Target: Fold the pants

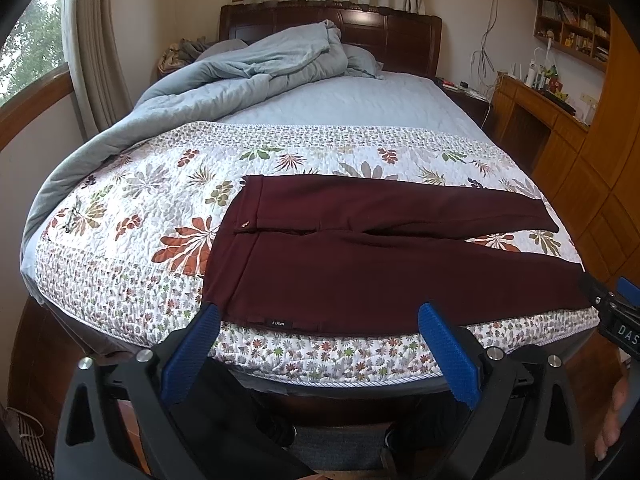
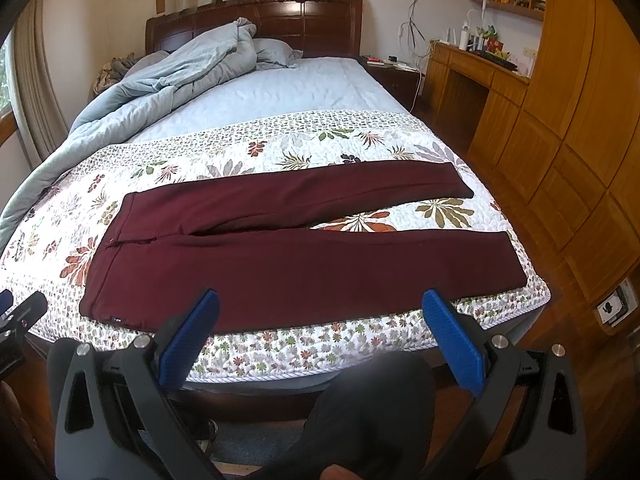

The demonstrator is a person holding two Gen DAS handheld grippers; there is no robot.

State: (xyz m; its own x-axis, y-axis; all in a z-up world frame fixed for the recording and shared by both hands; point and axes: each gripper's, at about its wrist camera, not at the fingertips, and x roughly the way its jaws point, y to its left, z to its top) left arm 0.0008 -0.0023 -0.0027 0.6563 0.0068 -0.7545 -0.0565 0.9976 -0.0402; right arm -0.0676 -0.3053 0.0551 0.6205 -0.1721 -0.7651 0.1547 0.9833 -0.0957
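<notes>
We are holding the left claw spread wide and gripping nothing, its blue pads hanging just off the near edge of the bed. We are holding the right claw spread the same way, also gripping nothing, near that same edge. The pants are lying flat across the floral quilt, waistband to the left and both legs running right, parted in a narrow V.

The left view is showing a small label at the near waist corner, and the right claw peeking in at its right edge. It is cutting off the near leg's hem. The right view is showing both hems fully, and the left claw at its left edge; the label there is too small to read.

Beyond the quilt, a grey duvet is lying bunched toward the headboard. A wooden desk is standing to the right.
</notes>
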